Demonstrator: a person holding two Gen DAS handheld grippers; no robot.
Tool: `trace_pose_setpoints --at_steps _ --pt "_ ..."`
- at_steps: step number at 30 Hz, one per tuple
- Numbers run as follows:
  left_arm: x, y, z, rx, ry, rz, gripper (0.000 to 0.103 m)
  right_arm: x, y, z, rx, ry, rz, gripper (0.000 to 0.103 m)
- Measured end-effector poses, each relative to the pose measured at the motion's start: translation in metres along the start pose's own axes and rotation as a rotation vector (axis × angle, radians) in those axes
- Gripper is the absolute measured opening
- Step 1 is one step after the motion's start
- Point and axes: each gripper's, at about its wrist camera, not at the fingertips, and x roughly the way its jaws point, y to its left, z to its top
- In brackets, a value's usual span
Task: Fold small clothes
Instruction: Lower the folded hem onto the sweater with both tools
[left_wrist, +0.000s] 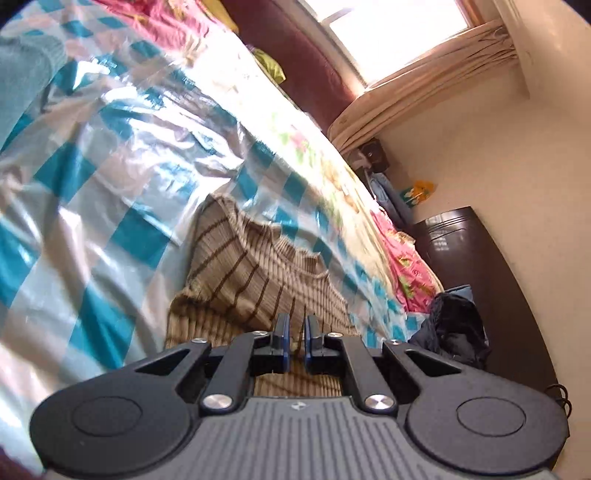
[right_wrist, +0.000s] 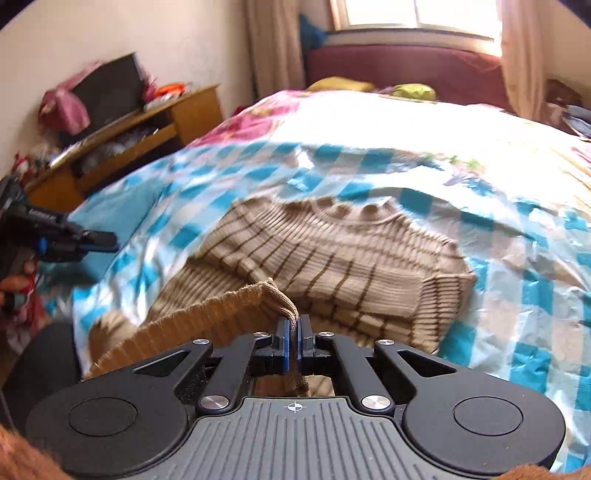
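A beige ribbed sweater with dark brown stripes (right_wrist: 332, 254) lies partly folded on a blue-and-white checked sheet (right_wrist: 177, 206) over the bed. My right gripper (right_wrist: 294, 325) is shut on the sweater's hem edge (right_wrist: 273, 295) and lifts it above the rest of the garment. My left gripper (left_wrist: 296, 325) hovers over the sweater (left_wrist: 251, 273) with its jaws nearly closed, a narrow gap between them and nothing clearly held. The left gripper also shows at the left edge of the right wrist view (right_wrist: 99, 240), off the sweater.
A floral quilt (right_wrist: 406, 110) covers the far bed below a maroon headboard (right_wrist: 406, 66). A wooden desk with a monitor (right_wrist: 110, 122) stands left of the bed. A dark cabinet (left_wrist: 469, 251) and dark clothes (left_wrist: 450, 328) are beside the bed. A teal garment (left_wrist: 22, 66) lies far off.
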Motion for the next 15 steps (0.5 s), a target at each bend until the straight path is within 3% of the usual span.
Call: trace_pose_setpoints --at_steps 3,8,10,15 --pt "0.015 -0.01 0.013 0.101 0.013 0.062 0.013 0.018 -0.039 0.018 0.126 -0.031 -0.066 0.002" --pt "0.021 -0.017 -0.025 0.353 0.151 0.245 0.013 0.03 -0.054 -0.002 0.18 0.024 -0.076 0.002" --pt "0.021 -0.007 -0.04 0.361 0.208 0.289 0.014 0.03 -0.057 -0.017 0.207 0.051 -0.089 0.002" --pt "0.025 0.012 -0.048 0.33 0.228 0.337 0.016 0.031 -0.059 -0.038 0.266 0.083 -0.095 0.002"
